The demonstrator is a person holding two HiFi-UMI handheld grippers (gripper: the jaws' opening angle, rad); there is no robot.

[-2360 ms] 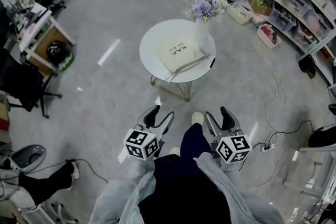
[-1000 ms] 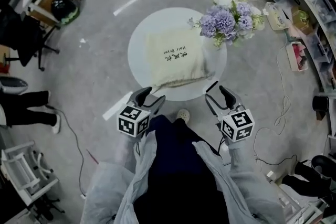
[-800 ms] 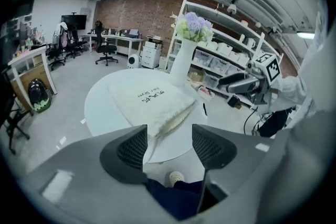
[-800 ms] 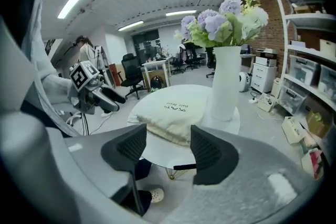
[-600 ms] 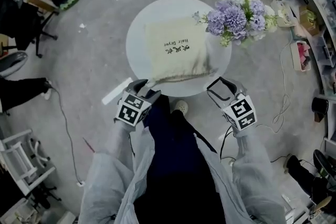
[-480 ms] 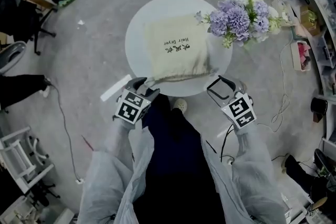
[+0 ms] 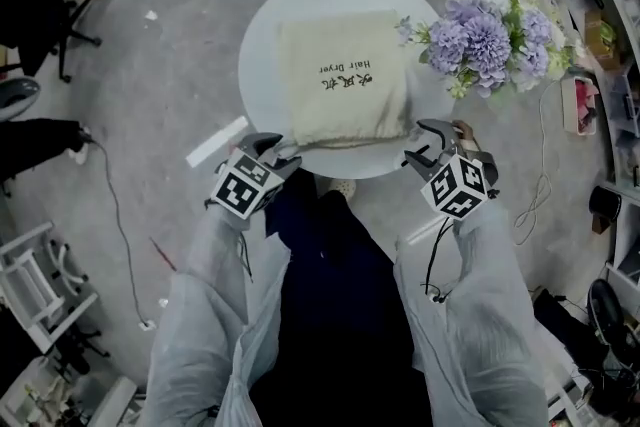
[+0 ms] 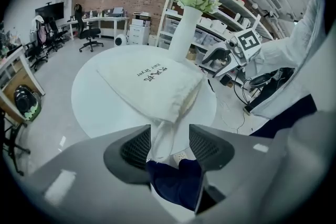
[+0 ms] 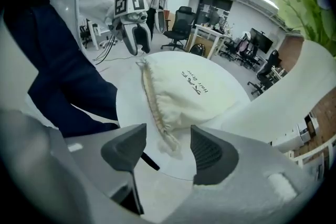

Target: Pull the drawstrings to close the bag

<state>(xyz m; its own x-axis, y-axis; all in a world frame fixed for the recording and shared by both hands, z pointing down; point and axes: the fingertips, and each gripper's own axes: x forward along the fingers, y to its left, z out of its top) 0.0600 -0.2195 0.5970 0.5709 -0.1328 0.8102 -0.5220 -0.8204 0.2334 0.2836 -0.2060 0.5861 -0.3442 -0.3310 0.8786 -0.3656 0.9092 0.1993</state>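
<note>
Bag (image 7: 345,80) on table (image 7: 262,45), left claw (image 7: 277,153) at bag's corner, just closing round string (image 8: 160,139), not pinching yet, right claw (image 7: 425,147) beside bag, spread.

The drawstring bag (image 7: 345,80) lies on the round table (image 7: 262,45) at upper centre of the head view. The flowers (image 7: 490,30) stand at the table's right edge. The left gripper (image 7: 273,155) is at the bag's lower left corner, and the right gripper (image 7: 425,147) is at its lower right.

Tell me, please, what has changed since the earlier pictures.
Both grippers came down to the near corners of the cream cloth bag. The left gripper has just been closing around a drawstring end, not yet pinching; the right gripper stands open over the other. Bag, round white table and flower vase stayed.
</note>
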